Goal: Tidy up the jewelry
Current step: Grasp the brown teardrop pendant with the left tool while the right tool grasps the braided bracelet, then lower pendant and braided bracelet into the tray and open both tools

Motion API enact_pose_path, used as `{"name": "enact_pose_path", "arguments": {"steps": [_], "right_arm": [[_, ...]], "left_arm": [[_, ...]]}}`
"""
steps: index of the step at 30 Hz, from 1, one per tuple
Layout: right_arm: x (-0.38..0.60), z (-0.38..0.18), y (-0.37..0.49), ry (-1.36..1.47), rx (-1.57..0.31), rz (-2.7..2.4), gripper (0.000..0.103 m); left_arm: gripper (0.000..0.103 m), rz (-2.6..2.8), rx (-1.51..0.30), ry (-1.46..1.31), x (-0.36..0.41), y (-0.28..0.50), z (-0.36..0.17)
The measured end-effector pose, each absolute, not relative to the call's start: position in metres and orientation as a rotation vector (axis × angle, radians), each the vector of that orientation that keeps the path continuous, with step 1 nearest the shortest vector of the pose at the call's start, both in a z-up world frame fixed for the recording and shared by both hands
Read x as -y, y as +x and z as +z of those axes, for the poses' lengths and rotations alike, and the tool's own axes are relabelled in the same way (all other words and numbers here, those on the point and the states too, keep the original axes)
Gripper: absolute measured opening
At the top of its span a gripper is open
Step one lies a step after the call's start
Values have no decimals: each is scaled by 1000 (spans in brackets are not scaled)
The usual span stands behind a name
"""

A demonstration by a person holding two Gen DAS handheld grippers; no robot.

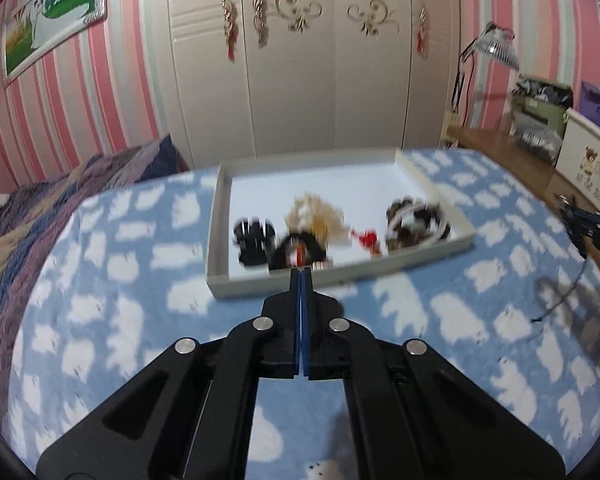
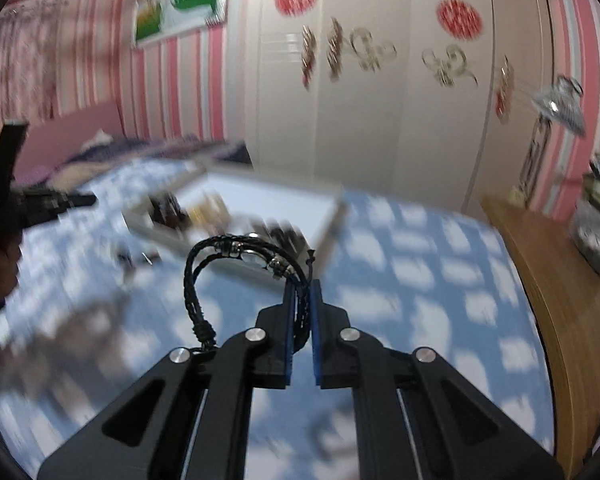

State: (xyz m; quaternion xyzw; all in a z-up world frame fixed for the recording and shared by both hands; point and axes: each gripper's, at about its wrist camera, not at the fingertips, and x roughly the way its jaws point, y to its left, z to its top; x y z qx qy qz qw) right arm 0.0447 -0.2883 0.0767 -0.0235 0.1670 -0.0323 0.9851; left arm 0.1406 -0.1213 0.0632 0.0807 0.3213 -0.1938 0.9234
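A shallow white box [image 1: 436,192] lies on a blue blanket with white clouds [image 1: 100,280]. In it sit a black hair claw [image 1: 254,240], a beige tassel piece [image 1: 316,216], a small red piece [image 1: 366,238], a dark bead bracelet cluster [image 1: 414,220] and a black bracelet with red [image 1: 300,252]. My left gripper [image 1: 302,274] is shut and empty, just before the box's near wall. My right gripper [image 2: 302,286] is shut on a black braided leather bracelet [image 2: 236,252], held above the blanket near the box [image 2: 328,220]. The right gripper also shows in the left wrist view [image 1: 592,228].
A cream wardrobe [image 1: 300,60] stands behind the bed. A purple quilt [image 1: 40,208] lies at left. A wooden desk [image 2: 540,280] with a lamp [image 1: 496,44] and boxes stands at right. Both views are motion-blurred.
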Motion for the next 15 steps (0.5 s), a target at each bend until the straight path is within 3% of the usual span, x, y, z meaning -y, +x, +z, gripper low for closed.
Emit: {"name": "enact_pose_path", "arguments": {"steps": [5,9,10,12,15], "right_arm": [[259,95,73,-58,-289,-37,7],[252,79,86,-56,-322,-15,7],[252,73,89,-54,-336,-14,7],[255,63,93,-42,-356,-13,7],[260,53,92,-28,-376,-17,7]], "left_arm": [[0,-404,-668,149,106,151,74],[0,-445,-722,193,106,145,46],[6,-447,-740,206,107,146,34],[57,-476,-765,231,111,148,17],[62,-494,-761,298,125,149,-3]]}}
